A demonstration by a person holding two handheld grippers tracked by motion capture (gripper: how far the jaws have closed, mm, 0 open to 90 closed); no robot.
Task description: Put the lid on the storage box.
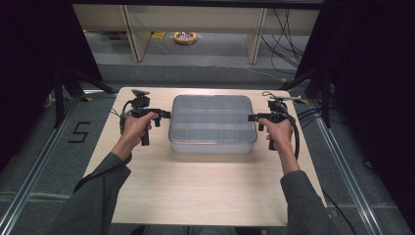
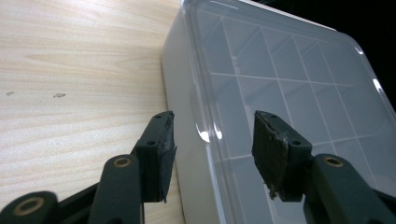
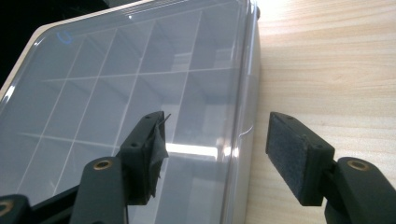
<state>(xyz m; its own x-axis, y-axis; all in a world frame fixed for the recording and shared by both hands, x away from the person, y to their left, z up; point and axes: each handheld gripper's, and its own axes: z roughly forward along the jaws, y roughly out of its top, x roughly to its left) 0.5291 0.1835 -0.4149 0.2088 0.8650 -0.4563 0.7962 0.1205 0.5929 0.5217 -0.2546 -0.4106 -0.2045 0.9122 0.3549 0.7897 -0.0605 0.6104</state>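
The left black two-jaw gripper [image 1: 166,114] sits just beside the left end of the clear plastic box with a see-through lid and little square compartments [image 1: 212,123]. Its jaws are apart. In the left gripper view the left gripper [image 2: 214,156] has one pad [image 2: 163,154] out over the table side of the box and the other pad [image 2: 270,154] over the lid, with the box's edge in the gap. The pads do not press on the box, so it holds nothing.

The right black two-jaw gripper [image 1: 251,117] sits just beside the right end of the box. Its jaws are wide apart too. In the right gripper view the right gripper [image 3: 219,151] has one pad [image 3: 154,151] over the lid and the other pad [image 3: 289,149] past the box's side, over the light wooden table [image 3: 336,70]. It holds nothing.

The box lies flat on the table [image 1: 195,196], toward the far side of it, between the two grippers.

The near and far ends of the box are cut off in both gripper views. Whether anything lies in the compartments is hard to tell through the shiny lid. A small blue mark [image 3: 65,37] on the lid is too small to read.
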